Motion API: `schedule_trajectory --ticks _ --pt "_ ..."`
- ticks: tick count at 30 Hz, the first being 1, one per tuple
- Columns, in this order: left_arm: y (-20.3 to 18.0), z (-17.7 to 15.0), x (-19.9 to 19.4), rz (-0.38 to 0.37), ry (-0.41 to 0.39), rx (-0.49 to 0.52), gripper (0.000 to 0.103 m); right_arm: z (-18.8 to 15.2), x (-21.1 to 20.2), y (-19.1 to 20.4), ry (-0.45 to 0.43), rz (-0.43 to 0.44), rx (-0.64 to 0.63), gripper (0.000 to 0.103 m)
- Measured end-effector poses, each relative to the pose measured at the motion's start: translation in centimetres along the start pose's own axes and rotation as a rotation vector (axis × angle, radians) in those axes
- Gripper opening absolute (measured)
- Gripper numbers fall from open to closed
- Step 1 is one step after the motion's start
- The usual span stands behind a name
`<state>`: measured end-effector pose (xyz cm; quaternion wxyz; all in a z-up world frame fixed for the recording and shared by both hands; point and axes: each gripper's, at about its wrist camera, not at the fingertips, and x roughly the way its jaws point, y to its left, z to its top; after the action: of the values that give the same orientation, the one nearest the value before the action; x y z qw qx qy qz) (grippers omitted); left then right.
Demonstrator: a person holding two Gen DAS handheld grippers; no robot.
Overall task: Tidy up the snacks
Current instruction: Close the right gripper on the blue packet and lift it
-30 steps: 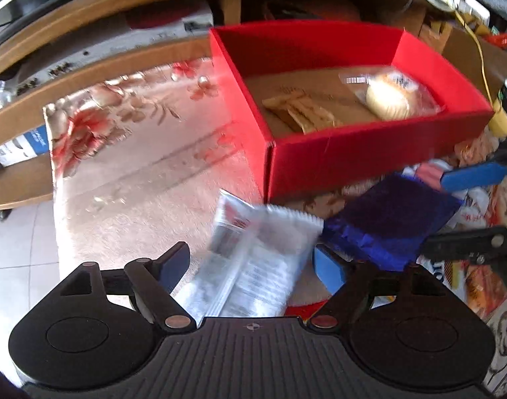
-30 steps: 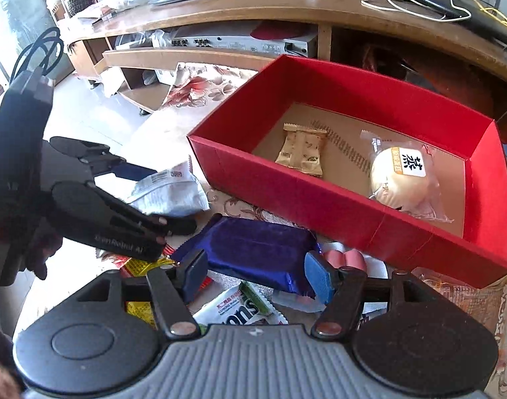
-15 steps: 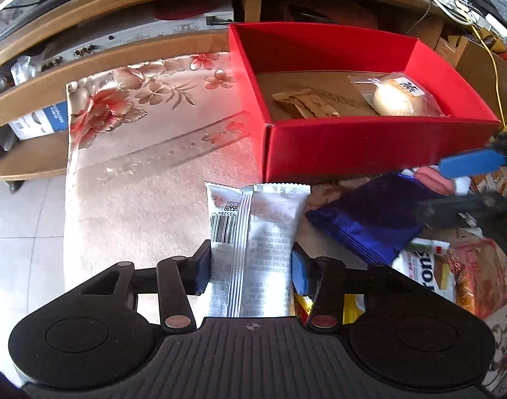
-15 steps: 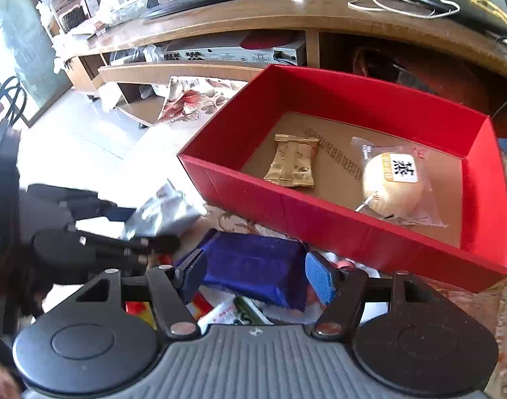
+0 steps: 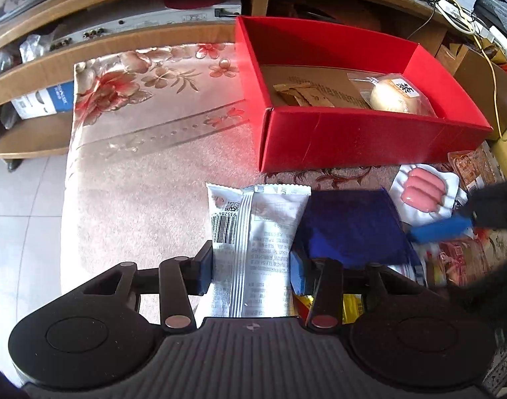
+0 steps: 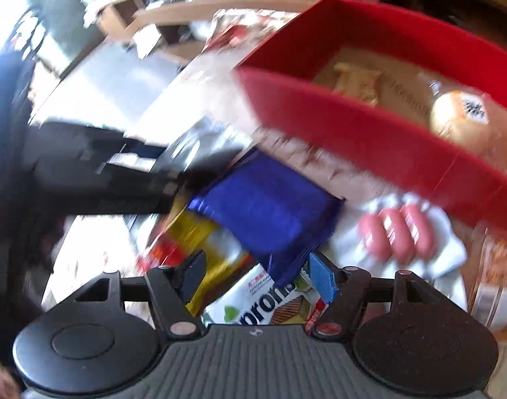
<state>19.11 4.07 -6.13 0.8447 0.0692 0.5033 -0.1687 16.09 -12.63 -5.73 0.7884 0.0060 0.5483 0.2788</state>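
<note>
My left gripper [image 5: 251, 266] has its jaws closing, and both pads press the sides of a silver snack packet [image 5: 256, 226] with a barcode. The packet hangs above the floral cloth, in front of the red box [image 5: 353, 139]. That box holds a wrapped bun [image 5: 396, 98] and a tan packet [image 5: 296, 94]. A dark blue packet [image 5: 349, 226] lies just right of the silver one. The right wrist view is blurred. My right gripper [image 6: 258, 274] has its jaws opening, over the near corner of the blue packet [image 6: 270, 209]; its pads do not press it.
A sausage pack [image 6: 393, 232] lies right of the blue packet, near the red box wall [image 6: 369, 136]. A white wafer pack [image 6: 263, 306] and a yellow packet [image 6: 200, 242] lie under the right gripper. A wooden TV stand [image 5: 120, 56] runs behind the table.
My left gripper has shut on the silver packet and squared it up between the pads. My right gripper has dropped lower over the blue packet and tilted; its view is now blurred.
</note>
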Motion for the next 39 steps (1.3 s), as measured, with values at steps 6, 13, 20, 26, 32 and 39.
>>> schedule_trajectory --ticks 6,13,20,26,32,39 --pt "0.7 -0.7 -0.5 -0.021 0.000 -0.020 0.052 1.2 -1.6 2.9 -0.007 -0.088 -0.218 0.066" --pt "1.7 -0.7 -0.7 -0.063 0.004 -0.042 0.053 4.8 3.1 2.8 0.113 -0.123 -0.411 0.071" --pt "2.4 -0.7 -0.6 -0.107 0.008 -0.055 0.054 6.0 4.9 0.9 0.106 -0.059 -0.330 0.078" --pt "1.8 -0.8 -0.5 -0.087 0.011 -0.031 0.056 3.5 3.1 1.0 0.074 -0.068 -0.201 0.061" --pt "0.7 -1.2 -0.5 -0.044 0.016 0.001 0.060 -0.4 1.2 1.5 0.044 -0.089 -0.113 0.060" --pt "-0.6 -1.3 -0.2 -0.006 0.018 0.049 0.076 -0.4 2.0 1.6 -0.016 -0.138 -0.103 0.078"
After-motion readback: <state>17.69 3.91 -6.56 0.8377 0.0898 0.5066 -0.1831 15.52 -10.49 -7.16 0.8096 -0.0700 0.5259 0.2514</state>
